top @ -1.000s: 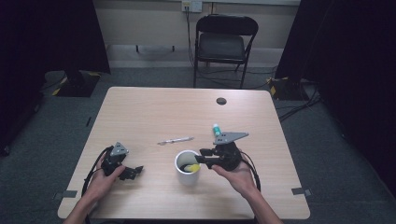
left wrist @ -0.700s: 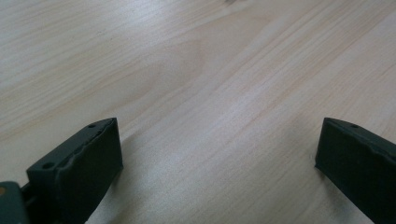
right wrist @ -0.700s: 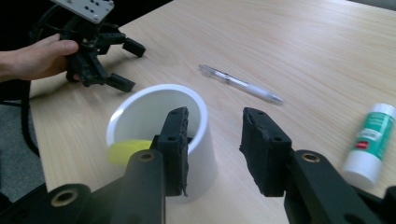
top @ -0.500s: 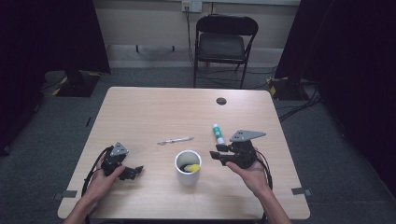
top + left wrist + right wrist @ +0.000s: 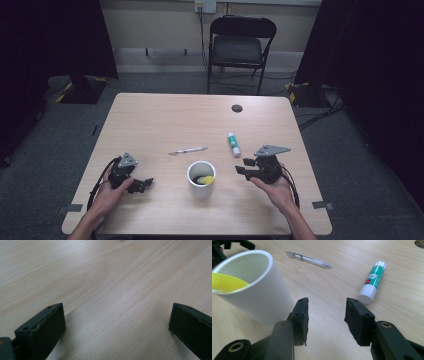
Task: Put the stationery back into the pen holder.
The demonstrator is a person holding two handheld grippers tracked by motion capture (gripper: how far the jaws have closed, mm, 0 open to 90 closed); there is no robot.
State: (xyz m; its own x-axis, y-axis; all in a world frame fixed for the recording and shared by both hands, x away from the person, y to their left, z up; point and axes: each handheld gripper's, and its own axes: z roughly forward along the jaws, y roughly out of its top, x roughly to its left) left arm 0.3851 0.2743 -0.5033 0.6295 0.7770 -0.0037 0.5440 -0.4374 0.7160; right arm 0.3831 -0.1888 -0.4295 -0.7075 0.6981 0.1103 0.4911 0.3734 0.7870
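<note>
On the pale wood-grain table four loose things are counted: one white cup, one yellow object inside it, one pen and one glue stick. A single dark round disc is seen at 12 o'clock on the tabletop, and one black folding chair stands beyond the far edge.

The cup is a smooth, plain cylinder, open at the top, set near the table's 6 o'clock edge; the yellow object leans against its inner wall — its exact kind cannot be told. The pen is slim, with a clear barrel, and lies at 11 o'clock from the cup. The glue stick is a short tube with a green label and white cap, lying flat at 1 o'clock from the cup.

Two grippers are held, one per hand. The right gripper is held at 3 o'clock of the cup, jaws apart with nothing between them — the cup is just beside its left jaw. The left gripper, at 9 o'clock of the cup, is spread wide over bare wood.
</note>
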